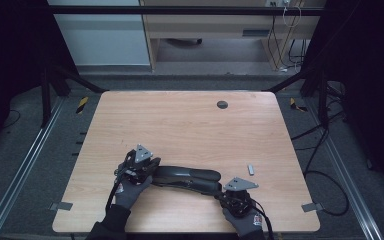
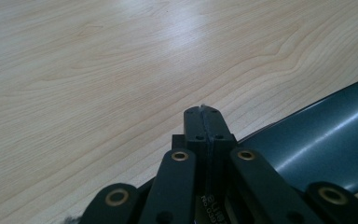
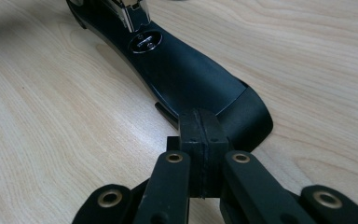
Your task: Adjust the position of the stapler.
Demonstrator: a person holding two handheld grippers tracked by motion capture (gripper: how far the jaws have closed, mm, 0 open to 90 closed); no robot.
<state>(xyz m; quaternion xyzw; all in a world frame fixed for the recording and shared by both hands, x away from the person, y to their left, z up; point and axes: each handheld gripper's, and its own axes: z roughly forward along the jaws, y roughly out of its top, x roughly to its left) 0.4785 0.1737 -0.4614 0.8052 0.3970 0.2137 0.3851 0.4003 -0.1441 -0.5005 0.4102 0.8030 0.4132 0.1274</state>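
Observation:
A long black stapler (image 1: pixel 187 178) lies on the wooden table (image 1: pixel 180 125) near its front edge, between my two grippers. My left gripper (image 1: pixel 142 161) sits at the stapler's left end. In the left gripper view its jaws (image 2: pixel 204 115) are pressed together with nothing between them, and the stapler's smooth dark body (image 2: pixel 326 144) lies just to their right. My right gripper (image 1: pixel 230 190) is at the stapler's right end. Its jaws (image 3: pixel 200 119) are shut and empty, with their tip over the stapler's rounded end (image 3: pixel 191 79). A metal part (image 3: pixel 133 11) shows at the stapler's far end.
A small grey metal piece (image 1: pixel 250 169) lies on the table just right of the stapler. A dark round cable hole (image 1: pixel 222 104) sits near the far edge. Cables (image 1: pixel 325 170) trail on the floor to the right of the table.

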